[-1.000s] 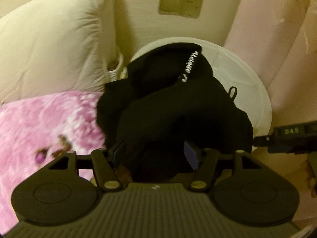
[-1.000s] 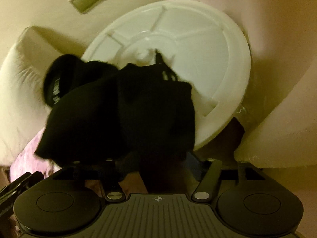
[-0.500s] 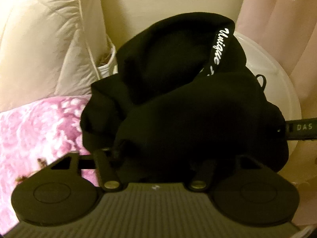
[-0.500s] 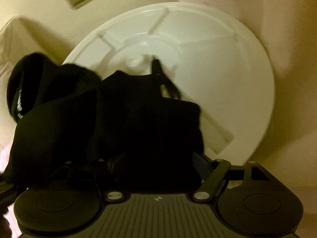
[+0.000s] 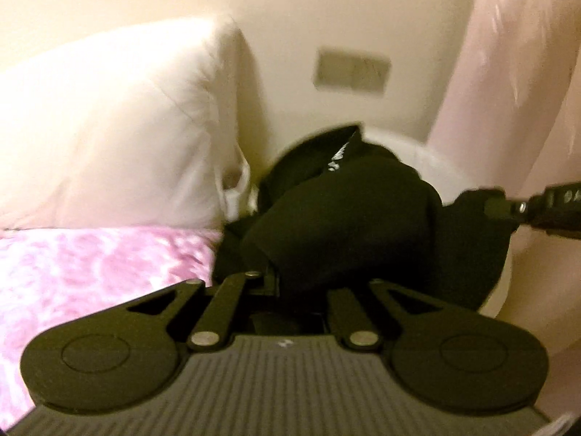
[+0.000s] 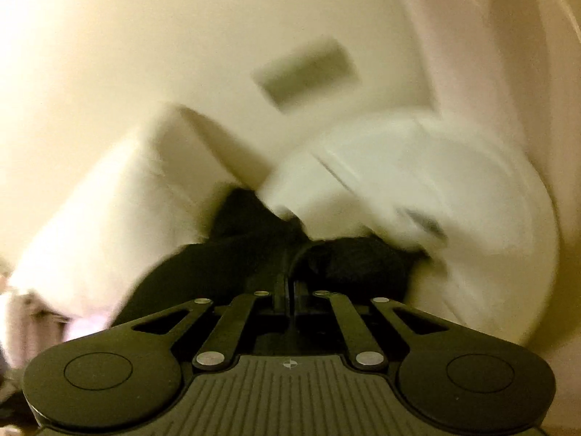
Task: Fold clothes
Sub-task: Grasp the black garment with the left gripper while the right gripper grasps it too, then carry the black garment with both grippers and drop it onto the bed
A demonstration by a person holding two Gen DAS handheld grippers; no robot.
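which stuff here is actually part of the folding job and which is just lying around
Part of the job:
black garment
left gripper, shut on it
right gripper, shut on it

Just lying about:
white pillow
pink floral blanket
white round lid
wall switch plate
pink curtain

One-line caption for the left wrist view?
Left gripper shut on black garment beside white pillow, right gripper gripping its far side.
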